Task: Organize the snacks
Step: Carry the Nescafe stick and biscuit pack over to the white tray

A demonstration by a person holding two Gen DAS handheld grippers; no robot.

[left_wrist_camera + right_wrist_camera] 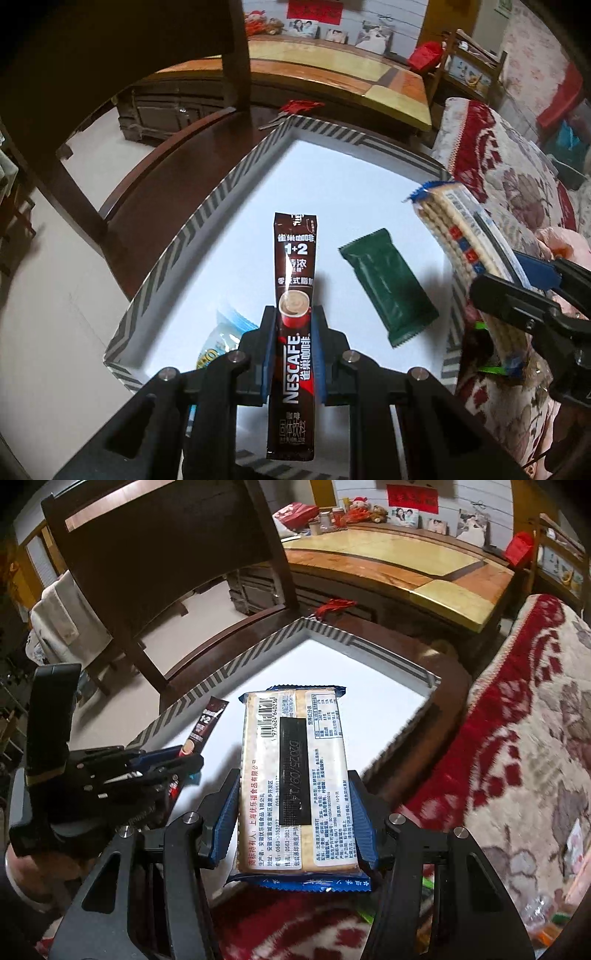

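My left gripper (pixel 293 325) is shut on a brown Nescafe coffee stick (pixel 295 280), which points forward over a white box (pixel 207 221) with a grey striped rim. A dark green snack packet (pixel 388 284) lies on the box floor, and a light blue and yellow packet (pixel 221 339) lies near the front left corner, partly hidden. My right gripper (pixel 293 805) is shut on a blue-edged pack of crackers (pixel 295 775), held above the near right part of the box (pixel 258 657). In the left wrist view the cracker pack (pixel 454 229) hangs at the right.
The box sits on a dark wooden chair (pixel 155 177), whose back (pixel 147 554) rises at the far left. A floral red and cream cover (pixel 517 738) lies to the right. A low wooden table (pixel 406 576) stands beyond. Loose wrappers (pixel 546 919) lie at lower right.
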